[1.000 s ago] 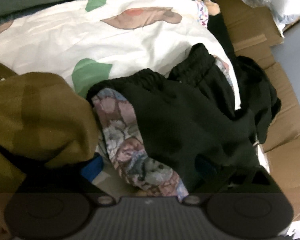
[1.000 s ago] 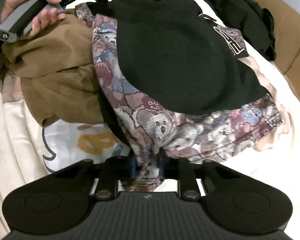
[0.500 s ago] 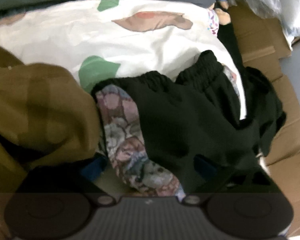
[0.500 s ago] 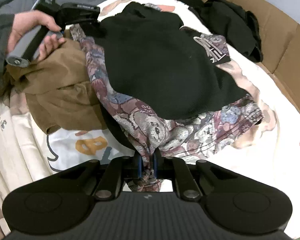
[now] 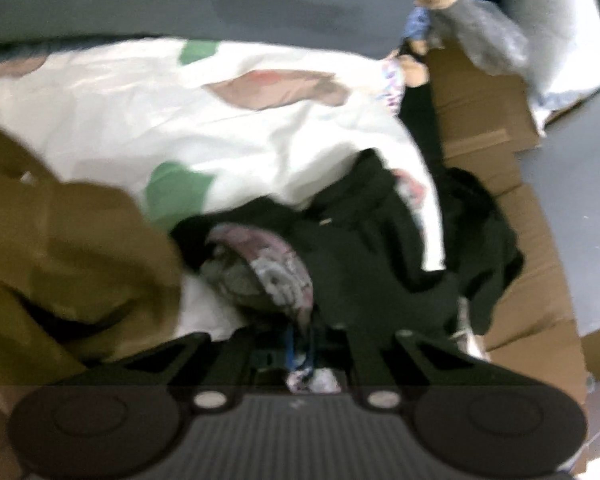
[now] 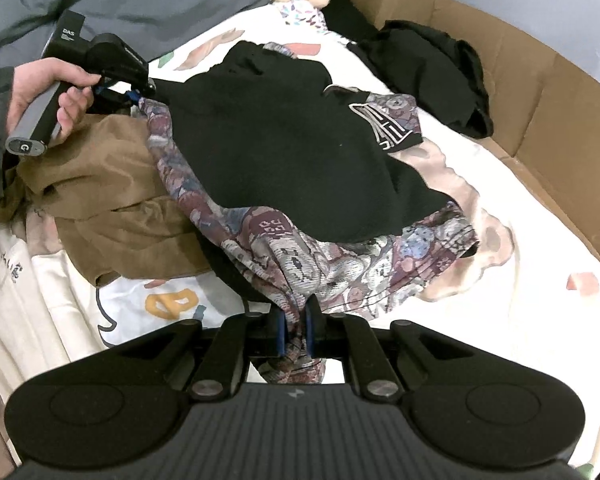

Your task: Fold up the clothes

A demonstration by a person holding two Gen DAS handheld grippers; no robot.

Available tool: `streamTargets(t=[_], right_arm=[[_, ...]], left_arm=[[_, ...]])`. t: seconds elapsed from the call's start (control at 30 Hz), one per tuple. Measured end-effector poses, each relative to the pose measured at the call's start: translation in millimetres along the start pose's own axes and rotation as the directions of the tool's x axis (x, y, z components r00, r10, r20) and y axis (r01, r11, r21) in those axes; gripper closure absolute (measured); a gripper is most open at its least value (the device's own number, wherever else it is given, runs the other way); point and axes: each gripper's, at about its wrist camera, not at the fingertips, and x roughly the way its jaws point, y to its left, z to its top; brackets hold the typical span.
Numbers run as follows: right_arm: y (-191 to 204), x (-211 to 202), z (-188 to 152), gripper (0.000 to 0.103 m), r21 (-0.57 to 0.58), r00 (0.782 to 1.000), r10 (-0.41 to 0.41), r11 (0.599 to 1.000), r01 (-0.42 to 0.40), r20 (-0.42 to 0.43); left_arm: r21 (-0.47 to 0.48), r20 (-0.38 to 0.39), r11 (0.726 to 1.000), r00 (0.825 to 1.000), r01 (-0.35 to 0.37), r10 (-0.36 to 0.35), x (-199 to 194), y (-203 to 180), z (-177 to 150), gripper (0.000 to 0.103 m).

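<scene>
The bear-print garment (image 6: pixel 300 252) lies on the bed, stretched between my two hands with a black sweatshirt (image 6: pixel 284 152) draped over its middle, so only a strip of the print shows along the near and left edges. Its long axis, as I read it, runs from the right hand-held gripper (image 6: pixel 294 332) at the bottom of the right wrist view up and leftward to the left hand-held gripper (image 6: pixel 134 96), which a hand (image 6: pixel 44 100) carries at the far left corner. The right jaws are clamped on a bunched fold of the print cloth. The left jaws have just been closing, and in the blurred left wrist view the same print cloth sits pinched between them (image 5: pixel 300 344), so I take both ends as held. Each hand is on its own end, neither nearer the middle. The brown garment (image 6: pixel 112 200) lies just beside the left edge, partly under the print cloth, and a second black garment (image 6: pixel 428 72) sits well apart near the cardboard wall (image 6: pixel 560 128) at the right. My judgement is that the coming move turns on lifting along that diagonal so the sweatshirt slides off; if it clings, both garments will rise together
</scene>
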Motion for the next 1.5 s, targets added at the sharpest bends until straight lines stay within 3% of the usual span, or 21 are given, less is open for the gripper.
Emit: streamTargets(t=[0.17, 0.43, 0.7, 1.17, 1.5], right_arm=[[-14.2, -22.5, -3.4, 0.094, 0.05, 1.0, -0.002, 0.999, 0.0, 0.031], [-39.9, -80.5, 3.9, 0.094, 0.102, 0.991, -0.058, 0.994, 0.046, 0.117], [-65.3, -162.5, 21.2, 0.095, 0.116, 0.959, -0.095, 0.991, 0.066, 0.267], [-114.3, -312.8, 22.3, 0.095, 0.158, 0.864, -0.28, 0.959, 0.234, 0.419], [-136.7, -409.3, 8.4, 0.095, 0.201, 0.773, -0.415, 0.91, 0.364, 0.48]], left_arm=[[0.106, 0.002, 0.991, 0.996, 0.085, -0.086, -22.2, -48.5, 8.2, 0.098], [0.177, 0.044, 0.966, 0.979, 0.187, -0.197, -75.8, -134.8, 23.2, 0.098], [0.273, 0.086, 0.925, 0.951, 0.263, -0.296, -131.8, -224.7, 27.4, 0.098], [0.372, 0.053, 0.828, 0.881, 0.419, -0.47, -193.4, -342.2, 6.1, 0.098], [0.41, -0.006, 0.724, 0.796, 0.554, -0.605, -238.9, -432.9, -30.9, 0.098]])
